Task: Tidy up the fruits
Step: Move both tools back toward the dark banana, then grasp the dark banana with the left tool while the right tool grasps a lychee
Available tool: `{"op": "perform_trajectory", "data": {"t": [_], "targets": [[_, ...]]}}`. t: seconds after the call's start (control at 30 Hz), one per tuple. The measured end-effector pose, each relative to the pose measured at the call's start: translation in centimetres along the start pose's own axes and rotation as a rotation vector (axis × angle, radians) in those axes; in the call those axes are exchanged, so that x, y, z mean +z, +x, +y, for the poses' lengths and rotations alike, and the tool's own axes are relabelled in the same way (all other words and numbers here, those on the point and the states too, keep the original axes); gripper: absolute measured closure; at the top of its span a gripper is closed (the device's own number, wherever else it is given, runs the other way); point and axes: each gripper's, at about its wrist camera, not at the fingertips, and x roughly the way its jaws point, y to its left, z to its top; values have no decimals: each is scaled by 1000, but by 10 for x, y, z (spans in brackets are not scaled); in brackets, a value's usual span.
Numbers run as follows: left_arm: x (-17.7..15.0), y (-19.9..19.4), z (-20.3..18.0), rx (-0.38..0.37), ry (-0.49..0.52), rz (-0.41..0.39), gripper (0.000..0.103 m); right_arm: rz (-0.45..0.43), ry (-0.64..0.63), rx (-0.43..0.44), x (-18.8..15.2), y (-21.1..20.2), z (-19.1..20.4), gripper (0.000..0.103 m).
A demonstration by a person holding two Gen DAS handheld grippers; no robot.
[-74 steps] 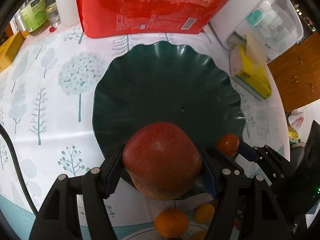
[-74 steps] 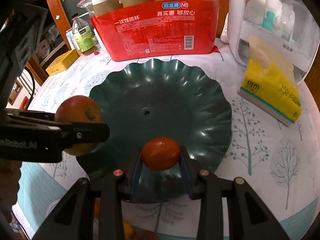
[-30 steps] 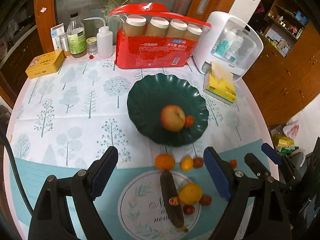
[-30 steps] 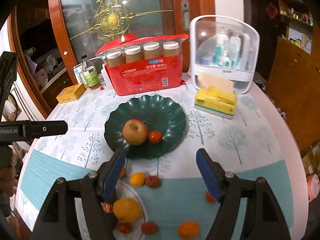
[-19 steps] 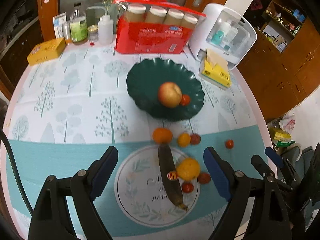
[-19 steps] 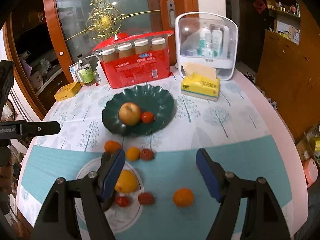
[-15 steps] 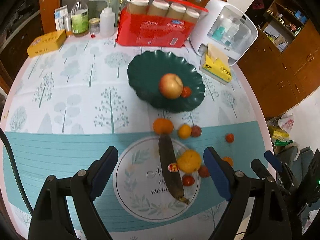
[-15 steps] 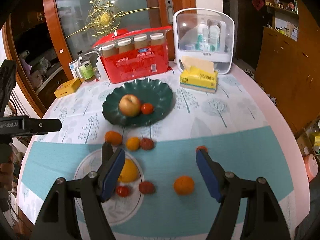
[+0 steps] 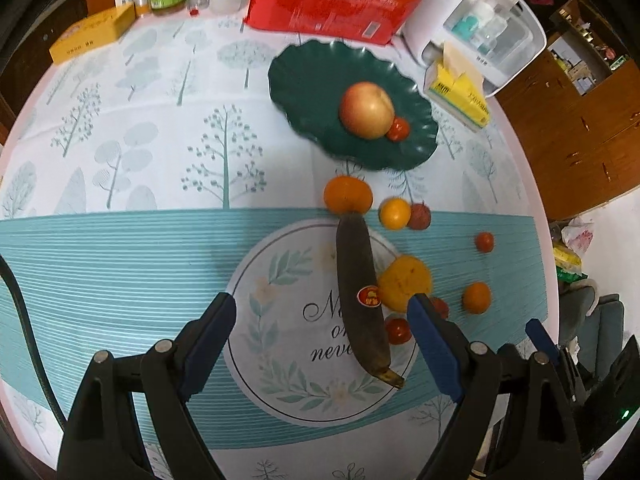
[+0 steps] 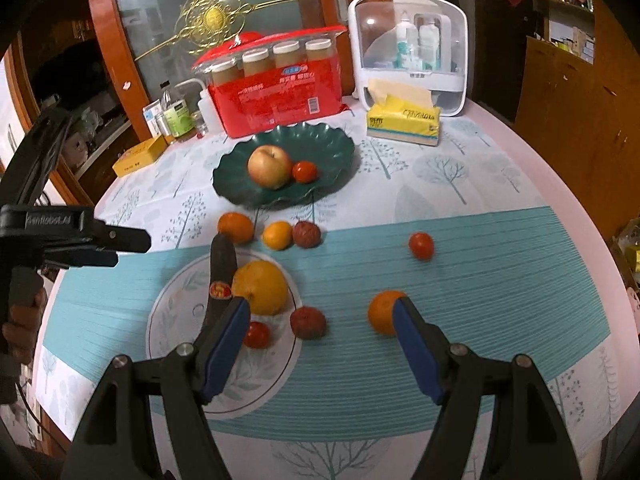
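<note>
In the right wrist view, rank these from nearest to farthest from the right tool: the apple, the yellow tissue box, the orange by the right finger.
From the right tool:
1. Orange, beside its right finger.
2. Apple, in the green plate, left of centre.
3. Yellow tissue box, far back right.

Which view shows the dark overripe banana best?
The left wrist view: the dark overripe banana lies full length, sticker and stem visible. In the right wrist view the banana is foreshortened, its near end hidden behind the tool finger.
</note>
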Motion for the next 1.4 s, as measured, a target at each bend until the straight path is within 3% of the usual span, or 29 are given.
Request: {"op": "perform_trajectory", "data": {"t": [0.27,0.53,0.9,1.2,1.4], "targets": [[8,35,-2,21,-15,90,17,31,-102,-20,-17,23,9,29],[17,72,-8,48,-42,167,32,94,-175,-9,-29,52,7,30],[32,104,-21,73,-62,197,38,127,-307,41,-30,79,8,48],[40,123,-35,112,-72,232,48,136,-384,87,-25,91,12,52],[44,128,-44,155,-64,235,48,146,-401,122,-25,97,13,59]]}}
